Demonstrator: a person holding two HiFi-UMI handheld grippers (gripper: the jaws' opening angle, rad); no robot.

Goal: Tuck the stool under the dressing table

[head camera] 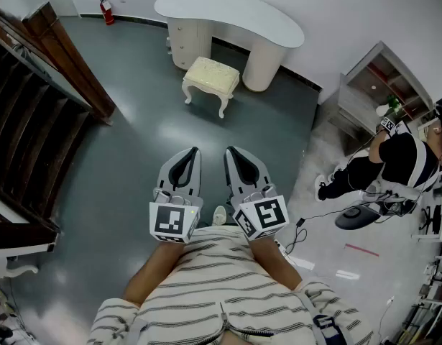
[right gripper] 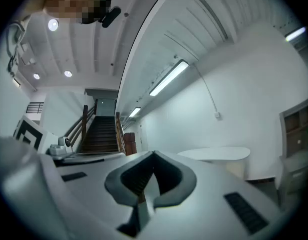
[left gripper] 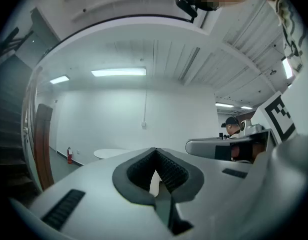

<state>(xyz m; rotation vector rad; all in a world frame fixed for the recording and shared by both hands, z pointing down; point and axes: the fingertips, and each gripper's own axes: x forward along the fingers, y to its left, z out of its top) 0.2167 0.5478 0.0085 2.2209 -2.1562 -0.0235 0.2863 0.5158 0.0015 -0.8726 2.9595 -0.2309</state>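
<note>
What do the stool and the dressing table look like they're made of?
Stool: cream padded seat, dimpled like tufted fabric or leatherette; curved cream legs, likely painted wood. Dressing table: smooth white satin top on cream pedestals, probably painted wood or board.

Bare room, white walls, grey floor.
A dark wooden staircase rose at the left; a red fire extinguisher stood by the wall under a strip light.
</note>
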